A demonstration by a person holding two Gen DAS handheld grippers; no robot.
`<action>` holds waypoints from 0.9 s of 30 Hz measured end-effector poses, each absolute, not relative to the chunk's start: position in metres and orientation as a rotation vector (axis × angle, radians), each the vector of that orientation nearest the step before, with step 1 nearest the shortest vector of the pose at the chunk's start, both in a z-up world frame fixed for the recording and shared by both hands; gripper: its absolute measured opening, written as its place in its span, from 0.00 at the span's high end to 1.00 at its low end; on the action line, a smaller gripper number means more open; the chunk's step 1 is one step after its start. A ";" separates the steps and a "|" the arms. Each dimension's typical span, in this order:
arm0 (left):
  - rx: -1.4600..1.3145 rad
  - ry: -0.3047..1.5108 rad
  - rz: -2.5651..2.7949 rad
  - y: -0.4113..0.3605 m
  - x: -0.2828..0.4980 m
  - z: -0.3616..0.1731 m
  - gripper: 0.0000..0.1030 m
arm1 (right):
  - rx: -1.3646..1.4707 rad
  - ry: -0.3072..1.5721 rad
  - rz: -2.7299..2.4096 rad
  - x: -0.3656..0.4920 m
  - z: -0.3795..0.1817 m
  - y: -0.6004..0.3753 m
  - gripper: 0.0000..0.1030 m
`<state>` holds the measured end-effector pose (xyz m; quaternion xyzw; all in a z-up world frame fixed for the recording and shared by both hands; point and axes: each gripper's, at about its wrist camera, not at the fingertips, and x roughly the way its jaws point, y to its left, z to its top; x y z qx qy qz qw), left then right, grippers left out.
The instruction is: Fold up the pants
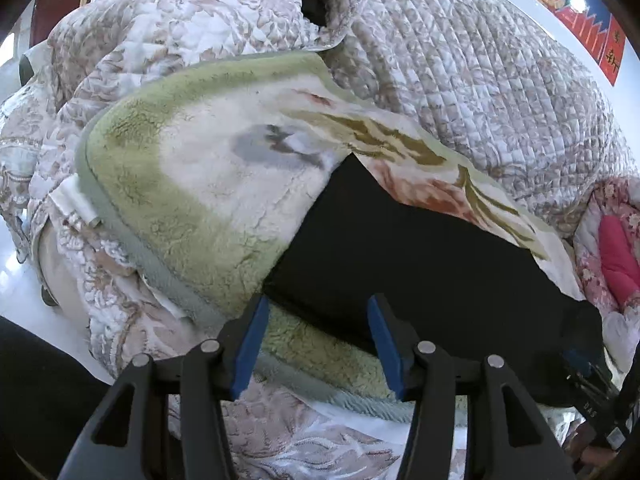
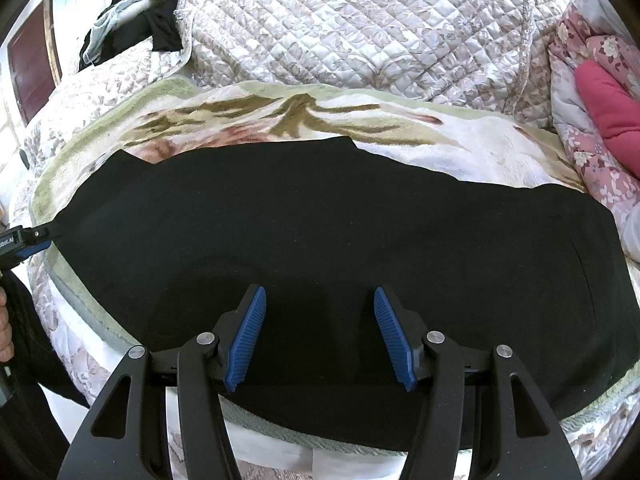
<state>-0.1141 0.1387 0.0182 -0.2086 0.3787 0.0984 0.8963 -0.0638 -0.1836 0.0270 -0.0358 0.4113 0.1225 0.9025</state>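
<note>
Where quilts (image 2: 360,28) crowd, pants (image 2: 320,232) unobstructed.

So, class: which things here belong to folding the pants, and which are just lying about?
Part of the job:
black pants
left gripper, open
right gripper, open
fleece blanket under the pants

Just lying about:
quilted bedspread
pink pillow
dark clothes

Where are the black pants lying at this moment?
In the right wrist view the black pants lie spread flat on the green-edged floral fleece blanket, in front of the quilted cover.
</note>
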 end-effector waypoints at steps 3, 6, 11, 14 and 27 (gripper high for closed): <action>-0.462 0.782 0.199 0.142 -0.109 0.015 0.44 | -0.075 0.850 0.253 -0.064 0.027 -0.183 0.45; -0.498 0.765 0.209 0.147 -0.100 0.014 0.45 | -0.069 0.848 0.257 -0.064 0.027 -0.183 0.45; -0.447 0.768 0.218 0.139 -0.093 0.017 0.83 | -0.063 0.840 0.253 -0.065 0.030 -0.184 0.45; -0.430 0.769 0.190 0.133 -0.092 0.023 0.90 | -0.052 0.837 0.249 -0.065 0.031 -0.186 0.45; -0.345 0.736 -0.160 0.045 -0.050 0.081 0.92 | 0.033 0.806 0.208 -0.066 0.043 -0.207 0.45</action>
